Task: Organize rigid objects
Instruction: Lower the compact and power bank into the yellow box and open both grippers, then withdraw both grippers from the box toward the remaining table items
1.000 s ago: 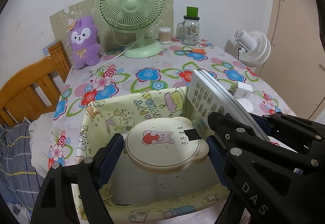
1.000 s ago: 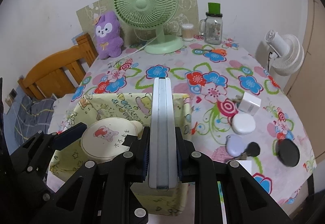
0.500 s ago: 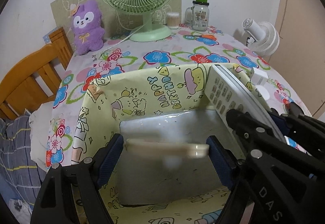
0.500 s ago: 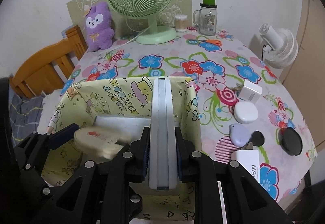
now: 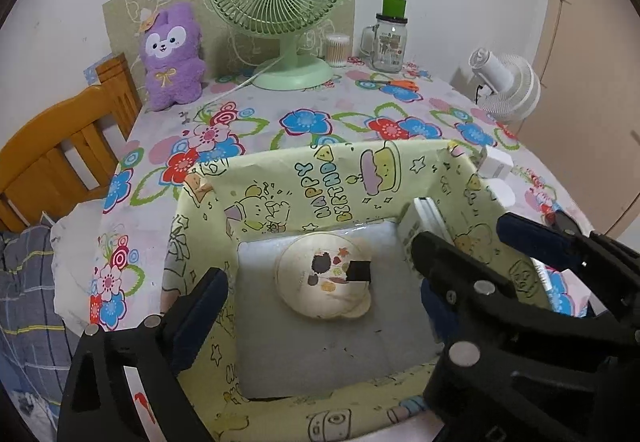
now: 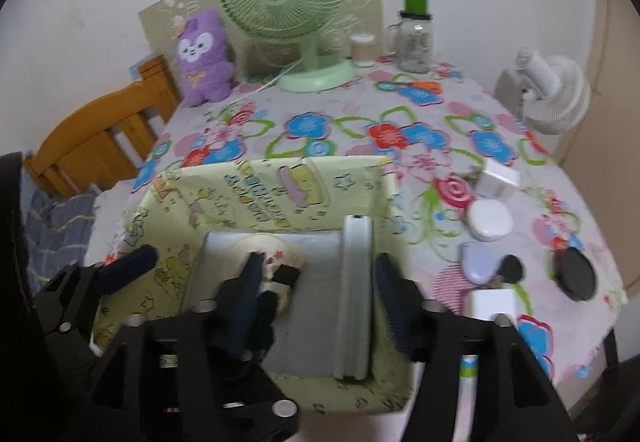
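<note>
A yellow cartoon-print box [image 5: 316,177] stands at the table's near edge; it also shows in the right wrist view [image 6: 256,181]. A round cream mirror [image 5: 326,280] lies flat on its grey floor. A white remote [image 6: 355,294] stands on edge against the box's right wall; its top shows in the left wrist view [image 5: 420,217]. My left gripper [image 5: 320,282] is open and empty above the box. My right gripper [image 6: 316,294] is open over the box, its jaws wide apart on either side of the remote.
To the right of the box lie a white charger cube [image 6: 498,181], a white oval case [image 6: 490,219], a lilac case [image 6: 478,262], a black disc [image 6: 576,274] and a white adapter [image 6: 494,302]. Behind stand a green fan [image 5: 280,1], purple plush [image 5: 172,53], jar [image 5: 390,41], and a wooden chair [image 5: 60,149] at left.
My left gripper opened and dropped the cream mirror flat onto the box floor. My right gripper lowered the remote into the box and opened off it.
</note>
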`<state>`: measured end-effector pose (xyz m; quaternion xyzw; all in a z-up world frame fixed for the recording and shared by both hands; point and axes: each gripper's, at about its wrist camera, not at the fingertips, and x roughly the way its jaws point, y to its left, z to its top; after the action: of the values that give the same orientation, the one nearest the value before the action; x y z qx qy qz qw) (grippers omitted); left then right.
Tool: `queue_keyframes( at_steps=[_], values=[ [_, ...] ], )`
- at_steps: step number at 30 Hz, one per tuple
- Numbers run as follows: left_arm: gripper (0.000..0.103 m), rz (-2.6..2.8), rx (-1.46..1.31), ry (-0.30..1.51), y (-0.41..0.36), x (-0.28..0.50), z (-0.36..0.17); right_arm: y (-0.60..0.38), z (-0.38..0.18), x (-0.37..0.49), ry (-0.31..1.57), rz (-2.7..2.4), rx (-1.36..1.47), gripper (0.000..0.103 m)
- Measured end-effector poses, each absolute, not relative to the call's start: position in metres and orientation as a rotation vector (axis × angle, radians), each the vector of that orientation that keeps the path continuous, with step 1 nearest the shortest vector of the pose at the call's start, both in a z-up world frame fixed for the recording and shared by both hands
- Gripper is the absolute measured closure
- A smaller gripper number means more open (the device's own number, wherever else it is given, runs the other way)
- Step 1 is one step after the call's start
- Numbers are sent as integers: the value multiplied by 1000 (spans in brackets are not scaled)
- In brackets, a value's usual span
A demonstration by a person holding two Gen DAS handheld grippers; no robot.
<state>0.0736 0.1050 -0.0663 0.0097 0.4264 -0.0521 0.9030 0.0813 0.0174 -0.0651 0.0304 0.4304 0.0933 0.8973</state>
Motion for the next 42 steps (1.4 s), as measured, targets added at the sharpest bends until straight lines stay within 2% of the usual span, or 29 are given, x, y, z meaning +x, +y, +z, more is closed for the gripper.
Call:
queue_keyframes(
  at_steps=[5, 9, 18, 42],
  values=[
    [4, -86, 14, 886, 101, 69, -57, 13, -57, 80, 901, 233, 78, 31],
    [4, -80, 28, 861, 91, 64, -47, 5, -49, 77, 876, 225, 71, 18],
    [3, -88, 20, 830, 68, 58, -33, -20, -32, 74, 832, 216, 42, 7],
    [2, -47, 0, 774, 9, 44, -18, -78, -10, 62, 729, 268, -45, 6]
  ],
)
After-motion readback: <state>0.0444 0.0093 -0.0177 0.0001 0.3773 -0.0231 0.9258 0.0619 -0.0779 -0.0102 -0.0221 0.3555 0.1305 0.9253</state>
